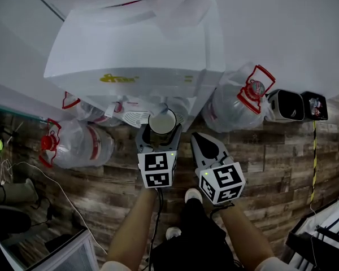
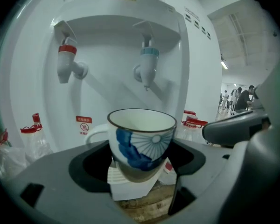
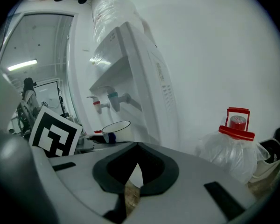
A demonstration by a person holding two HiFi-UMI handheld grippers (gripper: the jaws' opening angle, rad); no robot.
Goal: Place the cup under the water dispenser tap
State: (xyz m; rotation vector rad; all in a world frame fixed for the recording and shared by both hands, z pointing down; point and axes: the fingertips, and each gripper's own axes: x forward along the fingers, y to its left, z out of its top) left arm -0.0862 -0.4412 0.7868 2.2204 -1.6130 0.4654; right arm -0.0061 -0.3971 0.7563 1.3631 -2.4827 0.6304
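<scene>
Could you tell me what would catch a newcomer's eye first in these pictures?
A white cup with a blue pattern sits gripped in the left claw, close to the white water dispenser and roughly below its blue tap. The right claw hangs shut and empty beside it, and clear red-capped water bottles lie on the wooden floor.

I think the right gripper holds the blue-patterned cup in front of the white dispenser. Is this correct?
No: the left gripper holds the cup, as the left gripper view shows. It is in front of the white dispenser; the right gripper is shut, empty.
</scene>
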